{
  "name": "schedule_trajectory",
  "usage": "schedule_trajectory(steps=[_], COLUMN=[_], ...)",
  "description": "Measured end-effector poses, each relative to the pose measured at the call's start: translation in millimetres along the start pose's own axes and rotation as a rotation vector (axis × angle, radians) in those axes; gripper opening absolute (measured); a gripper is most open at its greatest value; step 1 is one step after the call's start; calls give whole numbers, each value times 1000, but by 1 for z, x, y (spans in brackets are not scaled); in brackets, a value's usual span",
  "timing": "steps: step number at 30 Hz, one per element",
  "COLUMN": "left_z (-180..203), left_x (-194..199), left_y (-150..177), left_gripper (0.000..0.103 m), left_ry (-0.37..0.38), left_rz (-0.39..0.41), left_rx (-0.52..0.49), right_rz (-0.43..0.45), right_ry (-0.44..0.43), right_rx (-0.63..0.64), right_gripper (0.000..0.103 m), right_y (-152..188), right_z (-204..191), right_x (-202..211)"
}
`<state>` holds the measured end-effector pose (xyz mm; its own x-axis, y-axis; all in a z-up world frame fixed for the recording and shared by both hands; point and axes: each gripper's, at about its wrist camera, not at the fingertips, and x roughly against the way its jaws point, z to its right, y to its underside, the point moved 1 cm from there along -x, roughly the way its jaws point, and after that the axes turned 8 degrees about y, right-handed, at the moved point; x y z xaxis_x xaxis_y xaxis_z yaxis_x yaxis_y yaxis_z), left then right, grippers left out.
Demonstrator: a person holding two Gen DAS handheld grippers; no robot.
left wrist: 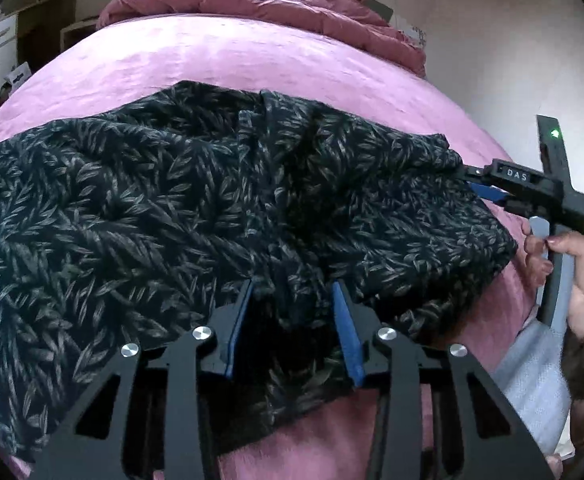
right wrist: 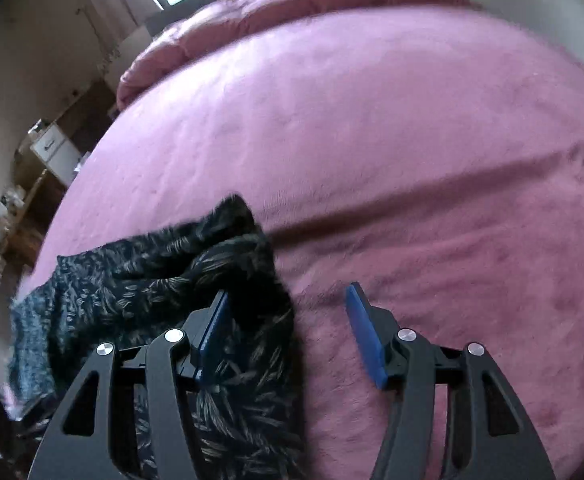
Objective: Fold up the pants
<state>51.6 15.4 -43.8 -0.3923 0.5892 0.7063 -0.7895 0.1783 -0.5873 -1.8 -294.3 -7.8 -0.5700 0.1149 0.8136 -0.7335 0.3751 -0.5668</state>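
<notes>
Pants (left wrist: 211, 208) of dark leaf-print cloth lie spread in a rumpled heap across the near edge of the bed (left wrist: 219, 56), on its pink cover, with a bunched quilt (left wrist: 251, 0) lying at the far end. They look only partly folded: one layer is thrown over another and the outline is uneven, so I judge the fold is at an early stage and the cloth is being laid out near the edge, where both hands reach it easily.

The left hand-held gripper (left wrist: 294, 328) stands with its blue pads apart. Cloth lies between them, but the pads do not press on it, so it holds nothing. The right hand-held gripper (right wrist: 287, 336) is also parted, and wider. Its left pad rests against the edge of the pants (right wrist: 163, 292) while its right pad hangs over bare cover; nothing is clamped there either.

The left wrist view alone shows the whole width of the garment, and it shows the right hand-held gripper (left wrist: 476, 185) from the side at the garment's right corner, with the person's hand (left wrist: 564, 264) on its handle. The right wrist view shows only that corner, blurred, yet it makes clear how much bare cover lies to the right toward the far side of the bed.
</notes>
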Motion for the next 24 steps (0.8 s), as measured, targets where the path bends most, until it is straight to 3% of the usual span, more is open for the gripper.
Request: schedule_trajectory(steps=[2,4,5,7,11,14,18,20,24], left_z=[-8,-22,-29,-45,-84,-111,-142,-160,-169], left_x=[11,31,44,69,113,136,159,172,172], left_y=[0,1,0,-1,2,14,31,45,59], left_gripper=[48,67,82,92,99,101,101,101,99], left_ry=[52,88,77,31,-103,-180,-253,-282,-293], left_rz=[28,91,143,233,339,343,339,360,381], left_rx=[57,118,151,202,315,408,552,629,732], right_rz=[73,130,140,153,178,186,103,68,-18], right_ry=[19,-9,-28,-105,-174,-230,-376,-359,-206], right_rx=[33,40,37,18,94,211,380,442,534], right_gripper=[56,56,56,56,56,56,56,56,56], right_y=[1,2,1,1,5,13,28,42,64], right_z=[-9,-14,-15,-14,-26,-49,-87,-103,-122], right_x=[13,24,26,32,44,50,49,46,21])
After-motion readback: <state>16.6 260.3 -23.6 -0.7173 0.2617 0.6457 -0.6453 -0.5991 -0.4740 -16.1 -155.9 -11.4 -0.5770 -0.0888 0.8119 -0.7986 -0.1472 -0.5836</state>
